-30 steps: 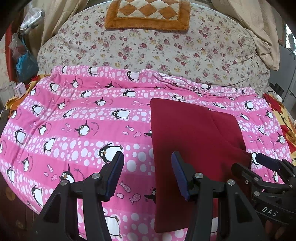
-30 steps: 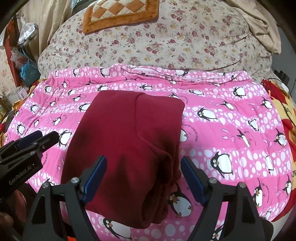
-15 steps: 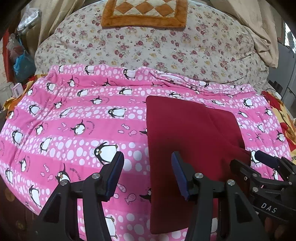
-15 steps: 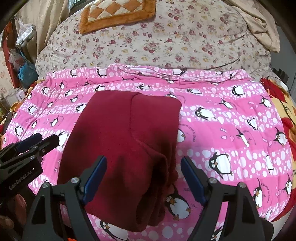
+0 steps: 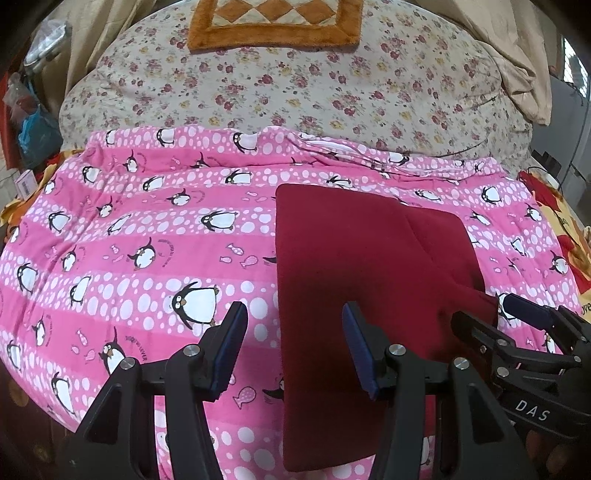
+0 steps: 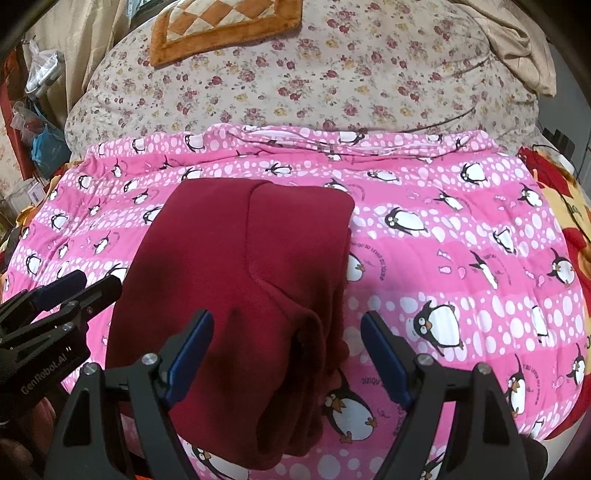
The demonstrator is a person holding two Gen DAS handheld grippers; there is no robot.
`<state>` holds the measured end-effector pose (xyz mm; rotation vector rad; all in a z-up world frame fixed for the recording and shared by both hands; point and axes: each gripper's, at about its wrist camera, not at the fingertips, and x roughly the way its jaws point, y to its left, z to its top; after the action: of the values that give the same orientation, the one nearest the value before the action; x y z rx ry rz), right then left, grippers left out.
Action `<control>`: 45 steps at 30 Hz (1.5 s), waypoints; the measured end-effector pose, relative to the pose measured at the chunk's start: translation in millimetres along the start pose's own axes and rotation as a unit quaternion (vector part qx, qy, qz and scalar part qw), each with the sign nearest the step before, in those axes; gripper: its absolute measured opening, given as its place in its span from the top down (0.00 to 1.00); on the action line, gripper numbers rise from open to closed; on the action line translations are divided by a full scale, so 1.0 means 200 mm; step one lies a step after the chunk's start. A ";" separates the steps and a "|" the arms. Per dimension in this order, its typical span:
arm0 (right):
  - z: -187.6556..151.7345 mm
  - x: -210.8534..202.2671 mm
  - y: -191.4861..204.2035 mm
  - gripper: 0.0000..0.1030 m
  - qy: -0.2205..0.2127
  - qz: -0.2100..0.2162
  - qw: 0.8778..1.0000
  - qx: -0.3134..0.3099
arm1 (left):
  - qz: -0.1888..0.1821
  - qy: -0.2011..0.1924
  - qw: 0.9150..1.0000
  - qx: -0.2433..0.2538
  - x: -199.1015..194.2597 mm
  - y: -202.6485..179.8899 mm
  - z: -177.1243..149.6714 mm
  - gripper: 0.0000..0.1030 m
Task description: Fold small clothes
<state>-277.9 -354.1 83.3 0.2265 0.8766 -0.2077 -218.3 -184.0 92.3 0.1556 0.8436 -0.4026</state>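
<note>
A dark red folded garment (image 5: 354, 280) lies on the pink penguin blanket (image 5: 147, 236); it also shows in the right wrist view (image 6: 240, 273), with a bunched thick edge at its near right. My left gripper (image 5: 293, 350) is open and empty, hovering over the garment's near left edge. My right gripper (image 6: 286, 354) is open and empty, its jaws straddling the bunched near corner from above. Each gripper shows in the other's view: the right gripper (image 5: 517, 332), the left gripper (image 6: 66, 295).
A floral quilt (image 5: 314, 85) is heaped behind the blanket, with an orange checkered cushion (image 5: 273, 22) on top. Beige cloth (image 5: 517, 62) hangs at the far right. Bags and clutter (image 5: 33, 122) stand off the bed's left. A red and yellow blanket (image 6: 561, 206) lies right.
Both grippers have drawn slightly nearer over the bed, still open. The garment lies as before.
</note>
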 end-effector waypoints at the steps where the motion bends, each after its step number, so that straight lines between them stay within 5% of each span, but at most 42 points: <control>1: 0.00 0.00 0.00 0.18 0.000 0.000 1.000 0.000 | 0.000 0.001 1.000 0.000 0.00 0.00 0.00 0.68; 36: 0.01 0.08 0.00 0.18 0.017 0.002 1.000 0.003 | -0.008 0.023 1.000 -0.010 0.09 0.02 0.00 0.68; 45: 0.02 0.09 0.00 0.18 0.018 0.002 1.000 0.004 | -0.001 0.000 1.000 -0.011 0.07 0.05 0.01 0.68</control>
<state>-264.4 -356.0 72.2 0.2402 0.9114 -0.2032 -205.0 -180.1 82.9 0.1347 0.8486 -0.3954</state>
